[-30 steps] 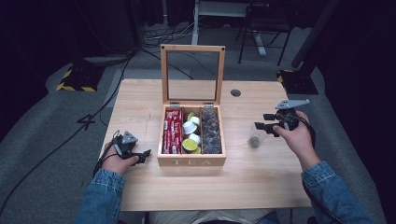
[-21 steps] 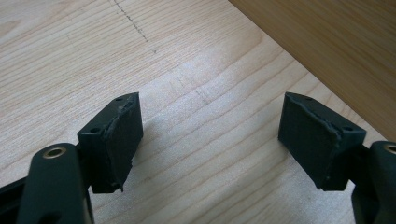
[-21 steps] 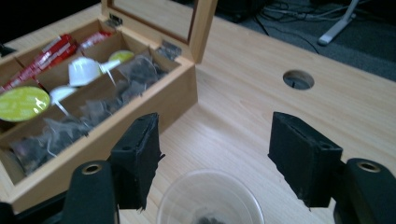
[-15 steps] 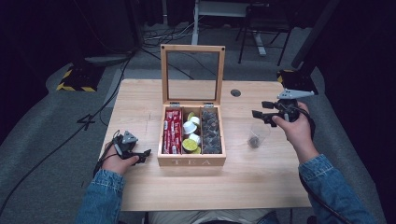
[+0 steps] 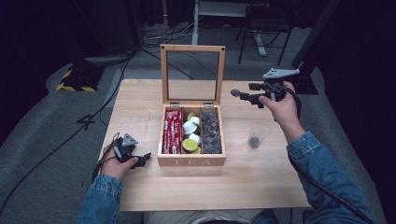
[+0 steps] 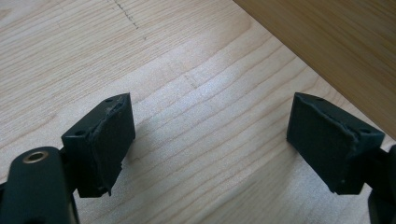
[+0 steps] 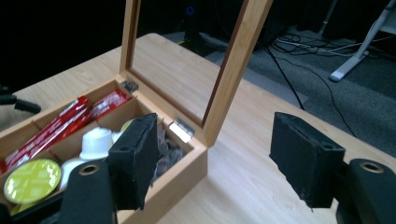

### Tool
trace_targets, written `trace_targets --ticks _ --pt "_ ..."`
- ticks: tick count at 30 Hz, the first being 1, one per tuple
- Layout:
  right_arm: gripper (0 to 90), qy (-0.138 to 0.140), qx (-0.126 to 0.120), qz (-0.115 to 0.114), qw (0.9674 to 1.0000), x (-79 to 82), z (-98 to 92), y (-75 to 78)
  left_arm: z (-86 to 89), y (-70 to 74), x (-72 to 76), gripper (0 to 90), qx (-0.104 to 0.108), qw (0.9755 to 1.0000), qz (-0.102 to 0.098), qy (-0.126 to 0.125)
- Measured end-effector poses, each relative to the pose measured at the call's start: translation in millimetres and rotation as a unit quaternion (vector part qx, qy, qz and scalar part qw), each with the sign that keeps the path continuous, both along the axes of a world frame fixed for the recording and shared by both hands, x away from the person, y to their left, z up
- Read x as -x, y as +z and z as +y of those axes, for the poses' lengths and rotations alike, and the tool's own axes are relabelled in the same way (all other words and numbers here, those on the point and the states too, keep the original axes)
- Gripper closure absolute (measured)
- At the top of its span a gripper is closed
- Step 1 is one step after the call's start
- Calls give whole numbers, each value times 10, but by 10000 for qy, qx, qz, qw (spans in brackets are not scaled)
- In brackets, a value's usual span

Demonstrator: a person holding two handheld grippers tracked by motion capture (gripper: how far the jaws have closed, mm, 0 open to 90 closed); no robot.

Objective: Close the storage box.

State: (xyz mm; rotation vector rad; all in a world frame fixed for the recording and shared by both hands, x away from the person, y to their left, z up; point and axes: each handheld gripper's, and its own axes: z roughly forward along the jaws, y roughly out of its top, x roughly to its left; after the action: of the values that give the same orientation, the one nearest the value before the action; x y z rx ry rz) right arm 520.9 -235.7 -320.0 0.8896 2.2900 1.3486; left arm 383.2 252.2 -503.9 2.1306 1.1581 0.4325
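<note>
A wooden tea box (image 5: 191, 161) stands mid-table with its glass lid (image 5: 192, 48) upright. It holds red packets (image 5: 171, 130), white and green capsules (image 5: 190, 135) and dark tea bags (image 5: 210, 130). My left gripper (image 5: 141, 160) rests on the table left of the box. In the left gripper view its jaws (image 6: 211, 107) stand open over bare wood beside the box wall (image 6: 336, 42); they have just been opening, with nothing between them. My right gripper (image 5: 243, 92) hangs open in the air right of the lid. Its jaws (image 7: 215, 130) have opened a little and are empty, facing the lid frame (image 7: 233, 70).
A small clear cup (image 5: 258, 134) with something dark at its bottom stands on the table (image 5: 140, 98) right of the box, below my right hand. Cables, a yellow-and-black striped plate (image 5: 74, 81) and stand legs lie on the floor beyond the far edge.
My right gripper has risen from beside the cup and moved toward the lid's right side. The left hand stayed put and its jaws spread a little wider.
</note>
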Motion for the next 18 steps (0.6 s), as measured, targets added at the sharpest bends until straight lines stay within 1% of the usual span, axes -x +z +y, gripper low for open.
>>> trace_targets --ticks 7,8,10,12,13,14,15,16,18 --pt "332 -52 12 27 10000 -230 171 68 3 2 -1 158 3 10000 14 17" --pt "334 -76 -61 10 10000 -301 222 117 3 1 -2 158 5 10000 12 22" --pt "334 -87 -97 7 9999 -324 238 136 2 1 -2 159 4 10000 6 35" --pt "335 -113 -202 -4 9997 -408 283 189 -3 1 9 159 11 10000 14 96" --pt "336 -118 -217 -11 9997 -440 302 203 -4 0 19 161 0 9999 -12 147" --pt "342 -124 -166 -53 9998 -526 347 241 -3 -1 23 165 -1 9999 -23 168" --pt "342 -143 -183 -71 9997 -566 369 257 -3 0 23 165 -1 9999 -18 168" --pt "343 -143 -183 -71 9997 -566 369 257 -3 -1 22 165 5 9999 -20 169" --pt "343 -148 -263 -69 9995 -653 416 284 0 -3 15 164 34 9999 -19 161"
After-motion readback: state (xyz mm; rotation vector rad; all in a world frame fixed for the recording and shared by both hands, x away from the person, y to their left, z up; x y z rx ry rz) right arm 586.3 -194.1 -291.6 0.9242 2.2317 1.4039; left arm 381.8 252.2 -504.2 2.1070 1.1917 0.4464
